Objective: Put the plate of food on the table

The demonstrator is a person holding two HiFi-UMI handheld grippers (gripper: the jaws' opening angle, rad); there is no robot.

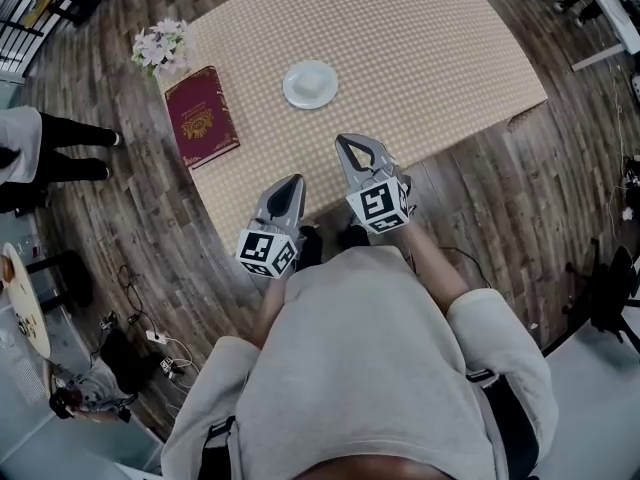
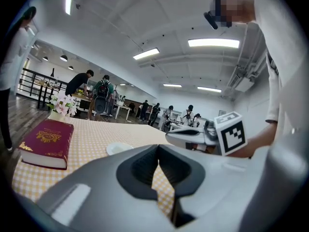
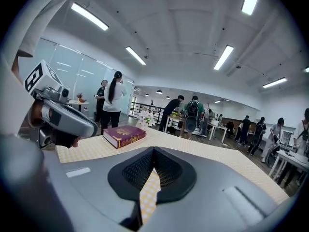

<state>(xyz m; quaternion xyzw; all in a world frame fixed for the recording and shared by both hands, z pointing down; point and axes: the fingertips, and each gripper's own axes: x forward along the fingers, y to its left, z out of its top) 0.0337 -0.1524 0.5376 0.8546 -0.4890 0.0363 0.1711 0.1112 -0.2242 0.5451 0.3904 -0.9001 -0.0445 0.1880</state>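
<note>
Closed on nothing, my left fingers (image 1: pixel 283 200) and right fingers (image 1: pixel 343 144) hover at the desk (image 1: pixel 430 58) edge; the white plate (image 1: pixel 310 84) on it, upper centre, I judge light, rigid, slick and breakable, best pinched by its rim.

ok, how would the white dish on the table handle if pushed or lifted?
White dish looks glazed and rigid, so probably slippery and breakable. Its low rim offers little purchase. On the checked cloth it may drag rather than slide.
</note>
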